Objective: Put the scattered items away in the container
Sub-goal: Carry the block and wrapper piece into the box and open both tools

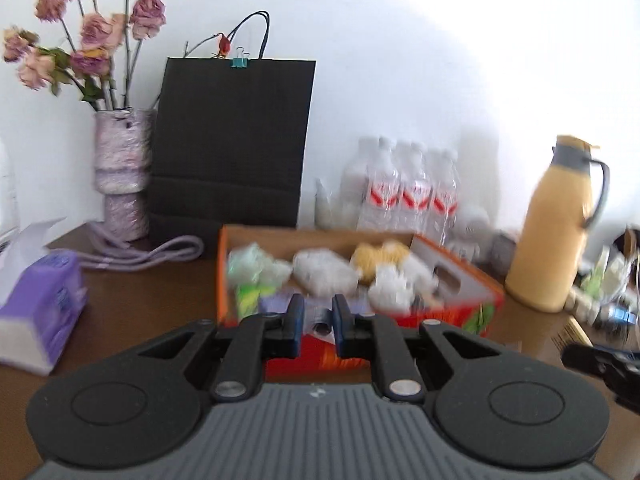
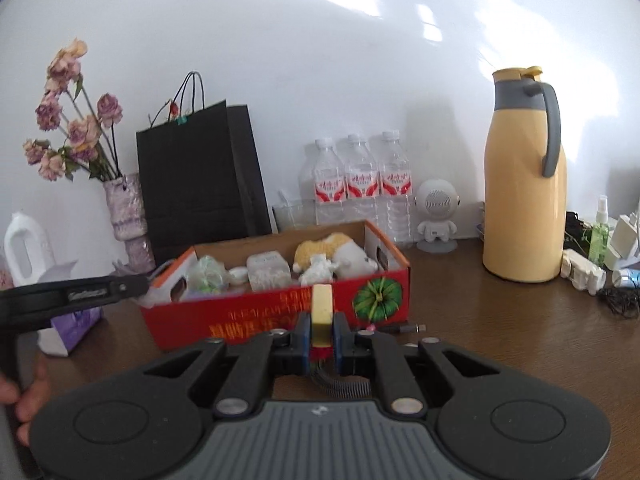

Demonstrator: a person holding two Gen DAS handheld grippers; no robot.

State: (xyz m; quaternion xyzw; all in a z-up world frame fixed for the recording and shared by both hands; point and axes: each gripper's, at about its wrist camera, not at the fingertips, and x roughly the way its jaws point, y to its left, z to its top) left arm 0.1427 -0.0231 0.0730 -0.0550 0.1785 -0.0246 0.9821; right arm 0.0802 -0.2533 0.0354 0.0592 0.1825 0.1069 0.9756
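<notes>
Cardboard box [image 2: 280, 316] of items, right gripper [image 2: 321, 334] clamping perhaps a comb [image 2: 322, 308], left gripper [image 1: 316, 322] nearly closed, empty.

Left wrist view smeared by motion blur: items in the box [image 1: 456, 280] are soft blobs, bottle labels [image 1: 416, 200] unreadable. Clutter at right edge [image 1: 608, 280] cut off, unidentifiable. Right wrist view: held yellow block's [image 2: 322, 306] lower end hidden between the pads; hand [image 2: 28, 396] cropped at lower left; white jug [image 2: 24, 252] partly cropped at left edge.
</notes>
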